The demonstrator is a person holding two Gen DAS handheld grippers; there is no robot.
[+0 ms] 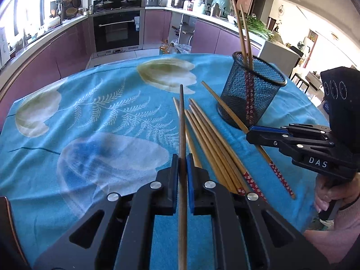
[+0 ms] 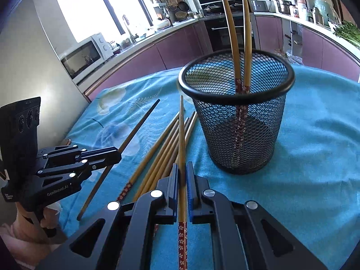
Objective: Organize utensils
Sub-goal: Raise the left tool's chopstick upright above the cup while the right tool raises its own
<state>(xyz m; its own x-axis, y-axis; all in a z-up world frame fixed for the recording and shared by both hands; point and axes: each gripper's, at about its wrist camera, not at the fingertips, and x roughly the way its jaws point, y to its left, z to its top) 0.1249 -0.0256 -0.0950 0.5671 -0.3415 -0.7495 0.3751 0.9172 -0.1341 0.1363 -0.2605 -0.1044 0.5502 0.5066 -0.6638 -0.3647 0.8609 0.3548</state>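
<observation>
A: What is held by the left gripper (image 1: 182, 171)?

B: A plain dark brown chopstick (image 1: 182, 121) is pinched between its blue pads, which are pressed onto the shaft from both sides. The stick is pointed forward over the blue flowered cloth (image 1: 94, 103), its tip raised above the pile.

A: And the right gripper (image 2: 182, 180)?

B: A lighter bamboo chopstick (image 2: 181, 135) with a red flowered end is clamped between its pads in the same way. The tip is aimed toward the black mesh cup (image 2: 238, 126), just left of it.

A: What is seen around the tools?

B: A loose bundle of bamboo chopsticks (image 1: 211, 144) is spread on the cloth between the two grippers, red patterned ends toward the person. The mesh cup is stood upright on the cloth just beyond the bundle, and two chopsticks (image 2: 236, 33) are already leaned inside it, red ends down. Behind the table, purple kitchen cabinets (image 1: 155, 29) and an oven (image 1: 117, 31) are seen.
</observation>
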